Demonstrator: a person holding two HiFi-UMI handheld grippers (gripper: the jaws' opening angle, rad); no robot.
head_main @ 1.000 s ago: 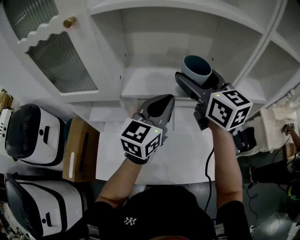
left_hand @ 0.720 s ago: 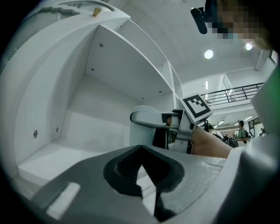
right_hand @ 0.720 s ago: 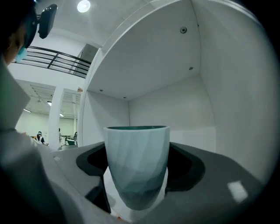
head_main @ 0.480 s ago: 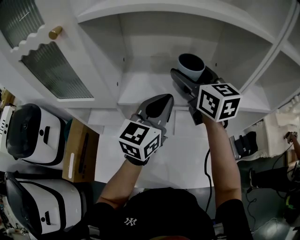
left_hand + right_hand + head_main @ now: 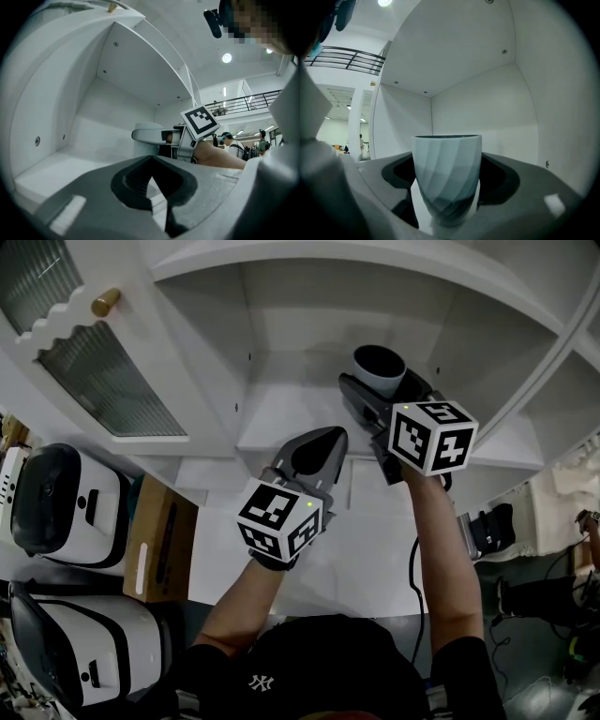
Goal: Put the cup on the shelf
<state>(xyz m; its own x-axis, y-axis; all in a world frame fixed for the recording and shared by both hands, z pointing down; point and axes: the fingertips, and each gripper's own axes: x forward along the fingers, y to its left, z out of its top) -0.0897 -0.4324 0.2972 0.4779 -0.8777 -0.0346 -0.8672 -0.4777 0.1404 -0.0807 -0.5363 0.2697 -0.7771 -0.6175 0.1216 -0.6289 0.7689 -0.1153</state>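
A pale blue-grey faceted cup (image 5: 447, 176) stands upright between the jaws of my right gripper (image 5: 447, 201), which is shut on it. In the head view the cup (image 5: 379, 369) shows its dark inside, held over the white shelf board (image 5: 281, 418) inside the cabinet compartment. My right gripper (image 5: 375, 399) reaches in from the right. My left gripper (image 5: 317, 451) hovers at the shelf's front edge, shut with nothing in it. In the left gripper view the cup (image 5: 147, 136) and the right gripper's marker cube (image 5: 200, 121) show ahead on the right.
An open cabinet door (image 5: 84, 343) with ribbed glass and a brass knob (image 5: 105, 302) stands at the left. White headset-like devices (image 5: 56, 507) and a cardboard box (image 5: 159, 540) lie at the lower left. The compartment's walls close in around the cup.
My right gripper has carried the cup slightly left and deeper into the shelf compartment. The left gripper has stayed in place.
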